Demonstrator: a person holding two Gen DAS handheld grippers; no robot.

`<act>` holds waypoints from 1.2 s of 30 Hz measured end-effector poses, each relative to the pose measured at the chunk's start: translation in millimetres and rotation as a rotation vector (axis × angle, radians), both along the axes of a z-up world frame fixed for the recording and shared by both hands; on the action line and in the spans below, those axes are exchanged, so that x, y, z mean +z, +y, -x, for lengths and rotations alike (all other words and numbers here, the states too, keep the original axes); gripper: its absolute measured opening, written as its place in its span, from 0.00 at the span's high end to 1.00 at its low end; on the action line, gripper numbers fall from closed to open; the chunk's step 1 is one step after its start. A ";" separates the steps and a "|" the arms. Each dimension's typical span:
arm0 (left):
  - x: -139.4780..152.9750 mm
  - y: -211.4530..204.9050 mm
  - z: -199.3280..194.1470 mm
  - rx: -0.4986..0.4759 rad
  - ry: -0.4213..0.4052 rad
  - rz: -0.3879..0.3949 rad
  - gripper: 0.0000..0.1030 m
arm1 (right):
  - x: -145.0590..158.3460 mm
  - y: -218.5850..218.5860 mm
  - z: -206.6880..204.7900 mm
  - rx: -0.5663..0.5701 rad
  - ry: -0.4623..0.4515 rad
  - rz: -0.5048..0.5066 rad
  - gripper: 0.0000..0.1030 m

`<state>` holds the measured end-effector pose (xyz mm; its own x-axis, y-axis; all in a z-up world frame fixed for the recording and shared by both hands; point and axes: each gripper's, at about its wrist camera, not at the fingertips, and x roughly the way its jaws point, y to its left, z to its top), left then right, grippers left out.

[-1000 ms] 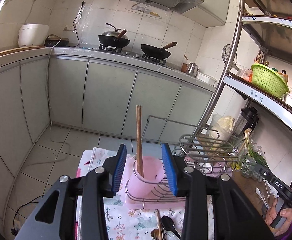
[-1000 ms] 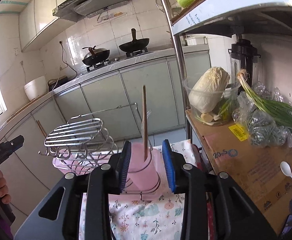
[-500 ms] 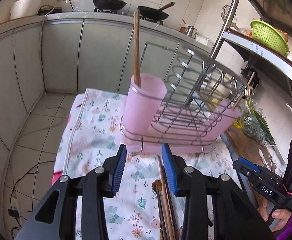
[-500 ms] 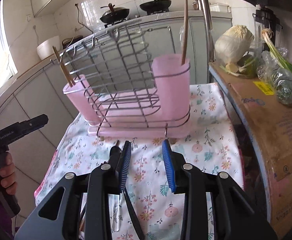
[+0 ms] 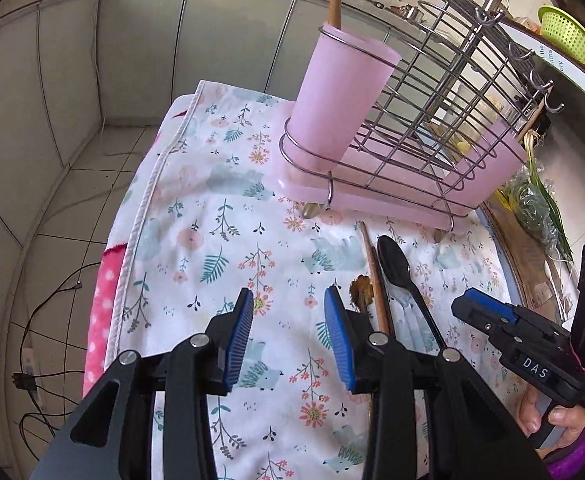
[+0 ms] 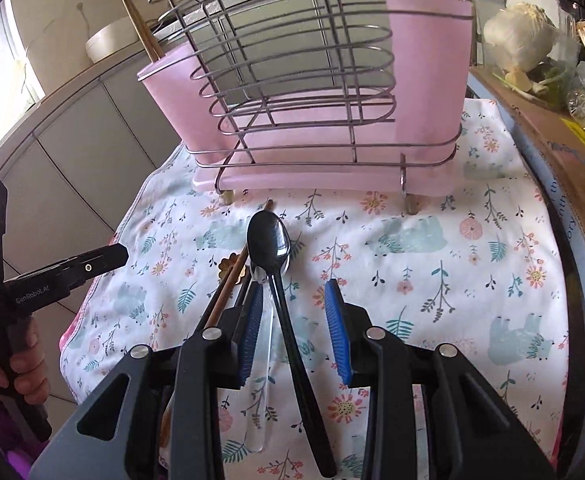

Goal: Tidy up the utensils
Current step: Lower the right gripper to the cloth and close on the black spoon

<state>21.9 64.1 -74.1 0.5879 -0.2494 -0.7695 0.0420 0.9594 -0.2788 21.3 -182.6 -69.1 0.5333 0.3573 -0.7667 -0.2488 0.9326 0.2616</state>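
Note:
A wire utensil rack (image 6: 292,80) with two pink cups stands on a floral cloth (image 6: 452,260); it also shows in the left wrist view (image 5: 432,120). Each cup (image 5: 340,96) holds wooden chopsticks (image 6: 140,28). A black spoon (image 6: 270,244) lies on the cloth with a clear spoon (image 6: 262,344) and wooden chopsticks (image 6: 228,280) beside it. My right gripper (image 6: 294,304) is open, its fingers on either side of the black spoon's handle. My left gripper (image 5: 288,312) is open and empty, left of the black spoon (image 5: 394,260).
A shelf at the right holds a cabbage (image 6: 520,40), green onions (image 5: 540,200) and a cardboard sheet (image 6: 552,128). Grey kitchen cabinets (image 5: 132,40) and tiled floor (image 5: 52,220) lie beyond the cloth's left edge. A green basket (image 5: 572,40) sits on the upper shelf.
Both grippers have tilted down and lowered toward the cloth. The right gripper now straddles the black spoon's handle. Both stay open.

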 end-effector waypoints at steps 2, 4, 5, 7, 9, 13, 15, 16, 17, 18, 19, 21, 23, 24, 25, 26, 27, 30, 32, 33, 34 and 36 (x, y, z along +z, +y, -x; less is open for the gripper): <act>-0.5 -0.1 -0.7 -0.003 0.000 0.003 0.65 | -4.8 1.7 -0.5 0.004 0.015 -0.001 0.68; -0.5 -0.8 -0.8 -0.006 0.002 0.003 0.65 | -11.1 4.6 -2.1 0.008 0.033 0.000 0.68; -1.3 -1.1 -1.0 -0.007 0.004 0.002 0.65 | -13.9 5.4 -3.0 0.007 0.041 0.001 0.68; -2.6 -1.3 -0.7 -0.006 0.006 0.004 0.65 | -18.6 6.5 -4.3 0.006 0.050 0.003 0.69; -3.3 -0.8 -0.8 -0.006 0.012 0.007 0.65 | -22.9 6.8 -5.6 0.003 0.061 0.006 0.72; -5.1 -2.0 -1.5 -0.005 0.018 0.010 0.65 | -31.1 4.4 -7.5 -0.015 0.087 -0.010 0.87; -5.2 -2.7 -1.2 -0.007 0.020 0.010 0.65 | -32.1 3.9 -7.1 -0.012 0.089 -0.022 0.93; -5.2 -3.0 -1.0 -0.007 0.020 0.010 0.65 | -31.0 4.1 -6.2 -0.012 0.080 -0.016 0.93; -5.0 -3.1 -0.9 -0.007 0.020 0.010 0.65 | -29.6 3.5 -5.2 -0.015 0.071 -0.012 0.96; -4.7 -3.0 -0.6 -0.007 0.020 0.011 0.65 | -28.4 2.2 -4.1 -0.019 0.066 -0.015 0.99; -4.7 -3.1 -0.8 -0.007 0.020 0.011 0.65 | -27.4 0.6 -3.8 -0.026 0.062 -0.018 1.00; -4.8 -2.8 -0.7 -0.005 0.022 0.011 0.65 | -24.9 -5.0 -3.0 -0.048 0.056 -0.024 1.00; -4.8 -2.5 -1.0 -0.005 0.026 0.019 0.65 | -24.6 -8.9 -3.9 -0.062 0.060 -0.033 1.00; -5.1 -2.5 -1.4 -0.006 0.029 0.023 0.65 | -24.0 -10.9 -4.2 -0.069 0.064 -0.039 1.00; -5.5 -2.4 -1.7 -0.006 0.030 0.026 0.65 | -23.6 -12.2 -4.5 -0.072 0.069 -0.047 1.00; -5.7 -2.7 -1.9 -0.006 0.030 0.028 0.65 | -22.8 -13.0 -4.8 -0.068 0.075 -0.060 1.00; -5.7 -3.1 -2.0 -0.008 0.031 0.030 0.65 | -22.1 -12.5 -5.4 -0.061 0.080 -0.071 0.99; -6.2 -4.9 -1.5 -0.018 0.032 0.031 0.65 | -18.3 -9.2 -7.6 -0.038 0.088 -0.082 0.99; -6.9 -5.8 -1.5 -0.022 0.032 0.031 0.65 | -17.0 -2.3 -11.4 -0.020 0.082 -0.066 0.99; -7.2 -5.6 -1.5 -0.023 0.033 0.033 0.65 | -15.4 1.2 -13.9 -0.005 0.080 -0.055 0.99; -7.7 -5.6 -1.9 -0.024 0.034 0.035 0.65 | -15.0 4.4 -16.4 0.007 0.080 -0.046 0.99; -8.7 -5.1 -2.5 -0.026 0.037 0.036 0.65 | -15.5 11.3 -22.3 0.025 0.086 -0.023 0.86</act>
<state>24.3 59.1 -82.7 0.5525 -0.2920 -0.7807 0.0556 0.9475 -0.3150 43.6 -171.3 -84.6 0.4567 0.3879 -0.8006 -0.2480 0.9198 0.3042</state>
